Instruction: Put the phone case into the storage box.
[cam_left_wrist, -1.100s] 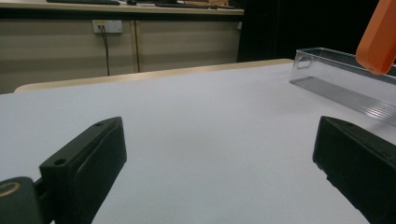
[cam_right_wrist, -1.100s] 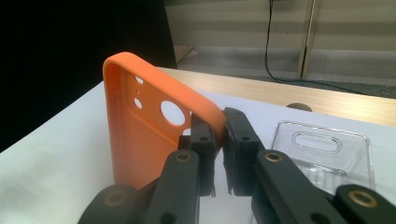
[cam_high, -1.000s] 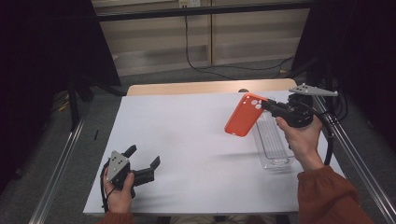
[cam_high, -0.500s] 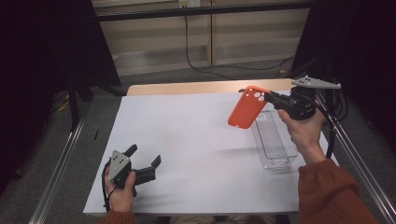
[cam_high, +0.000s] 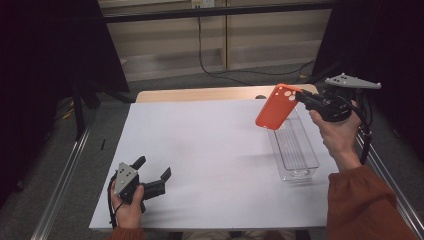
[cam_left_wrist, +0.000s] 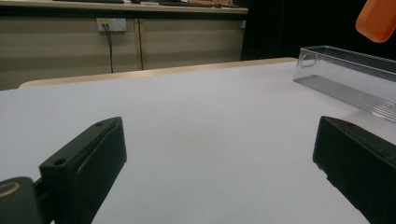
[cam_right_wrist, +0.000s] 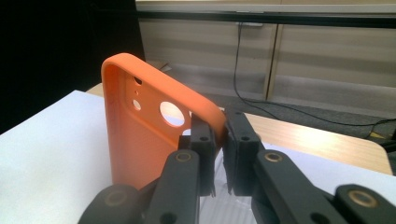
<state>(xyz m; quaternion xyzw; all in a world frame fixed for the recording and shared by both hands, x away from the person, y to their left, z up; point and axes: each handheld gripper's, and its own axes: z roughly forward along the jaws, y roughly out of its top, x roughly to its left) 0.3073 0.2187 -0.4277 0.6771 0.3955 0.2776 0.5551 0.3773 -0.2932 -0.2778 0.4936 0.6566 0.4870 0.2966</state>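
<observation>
Item: my right gripper (cam_high: 306, 99) is pinching an orange phone case (cam_high: 276, 106) above the clear tray (cam_high: 295, 150); my left gripper (cam_high: 152, 172) is resting wide, empty.

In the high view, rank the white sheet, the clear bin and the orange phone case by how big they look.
1. White sheet, by far the largest.
2. Clear bin.
3. Orange phone case, smallest, though it is lifted nearer the camera in the right hand-held gripper, so it looks a bit bigger than it would lying flat.

The left gripper (cam_left_wrist: 219, 158) holds its jaws wide over bare white table (cam_left_wrist: 201, 107); ahead to its right sits a clear bin (cam_left_wrist: 350, 77) (an orange case (cam_left_wrist: 378, 18) above it).
</observation>
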